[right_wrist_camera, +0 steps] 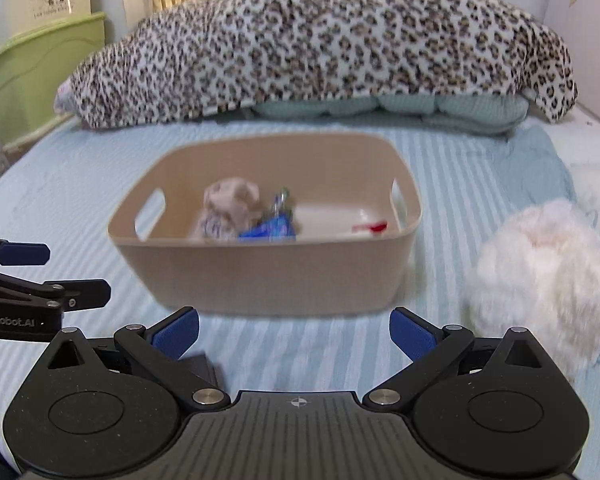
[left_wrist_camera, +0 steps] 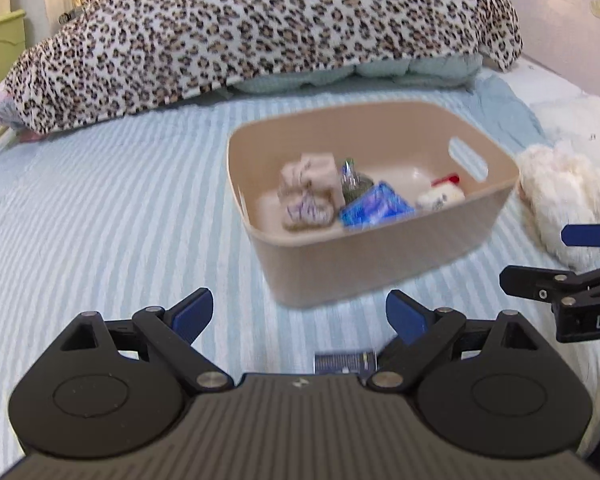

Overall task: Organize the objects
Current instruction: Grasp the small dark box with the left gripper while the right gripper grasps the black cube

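I was working in a home bedroom; a bed (right_wrist_camera: 80, 184) in a blue-striped sheet filled the view; a leopard-print blanket (right_wrist_camera: 320, 48) lay heaped over a pillow (right_wrist_camera: 440, 106). A green storage bin (right_wrist_camera: 32, 64) stood beside the bed.

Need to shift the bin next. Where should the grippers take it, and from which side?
Best guess: a two-handed lift by the short end walls of the bin, at the slot handles. The long walls look too wide for one gripper, while each slot gives a thin rim to pinch. Bring the left gripper onto the left end and the right gripper onto the right, from above. Both are open and empty.
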Motion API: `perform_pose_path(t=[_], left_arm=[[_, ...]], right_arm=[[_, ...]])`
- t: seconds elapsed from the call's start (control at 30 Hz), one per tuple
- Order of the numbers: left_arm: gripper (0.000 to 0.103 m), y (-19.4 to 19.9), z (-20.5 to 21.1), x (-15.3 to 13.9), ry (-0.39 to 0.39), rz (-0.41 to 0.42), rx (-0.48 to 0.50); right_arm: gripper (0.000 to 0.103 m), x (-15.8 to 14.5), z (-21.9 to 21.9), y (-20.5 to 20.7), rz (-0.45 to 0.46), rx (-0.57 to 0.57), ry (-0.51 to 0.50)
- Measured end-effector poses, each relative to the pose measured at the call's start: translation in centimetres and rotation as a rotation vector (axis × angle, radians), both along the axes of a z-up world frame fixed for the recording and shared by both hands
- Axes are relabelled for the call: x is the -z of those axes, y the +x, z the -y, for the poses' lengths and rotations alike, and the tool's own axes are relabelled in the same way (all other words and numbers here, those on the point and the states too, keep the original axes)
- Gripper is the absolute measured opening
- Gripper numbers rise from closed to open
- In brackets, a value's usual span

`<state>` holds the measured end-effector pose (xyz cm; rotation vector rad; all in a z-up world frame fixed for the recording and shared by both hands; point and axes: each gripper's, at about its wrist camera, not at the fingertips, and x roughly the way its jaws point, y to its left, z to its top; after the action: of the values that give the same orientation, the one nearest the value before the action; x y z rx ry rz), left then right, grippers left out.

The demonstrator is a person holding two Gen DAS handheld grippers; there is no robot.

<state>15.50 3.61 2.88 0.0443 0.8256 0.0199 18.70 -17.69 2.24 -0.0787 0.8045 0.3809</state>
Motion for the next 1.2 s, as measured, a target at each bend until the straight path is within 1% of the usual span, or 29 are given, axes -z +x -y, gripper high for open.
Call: perform_pose_path(t=[0.37,0.47,0.7,1.0,1.2], left_arm=[[0.094,-0.7,-0.3,4.6,-0.001,-0.131,0.043],[0.094,-0.6,-0.2,5.6,-0.001,-0.148,0.056],[0.094,0.1,0.0,7.8,-0.018,-0.178,0.077],[0.093,1.2,-0.7,9.0,-0.034,-0.17,0.063],[0.093,1.7,-1.1,9.3,-0.06,-0.164,0.073]], right_arm=[[0.103,4.1,-1.1,-0.6,-0.119,-0.059,-0.093],[0.103,5.4,-1.5,-0.7,-0.154,-0.083,-0.115],[0.103,7.8,-2.9,-1.3,-0.198,-0.161,-0.158],[0.103,9.2,-5.1,-1.4,-0.202,-0.226,-0.167],[0.103,9.9,-7.0,-0.9,-0.15,-0.251,-0.18]])
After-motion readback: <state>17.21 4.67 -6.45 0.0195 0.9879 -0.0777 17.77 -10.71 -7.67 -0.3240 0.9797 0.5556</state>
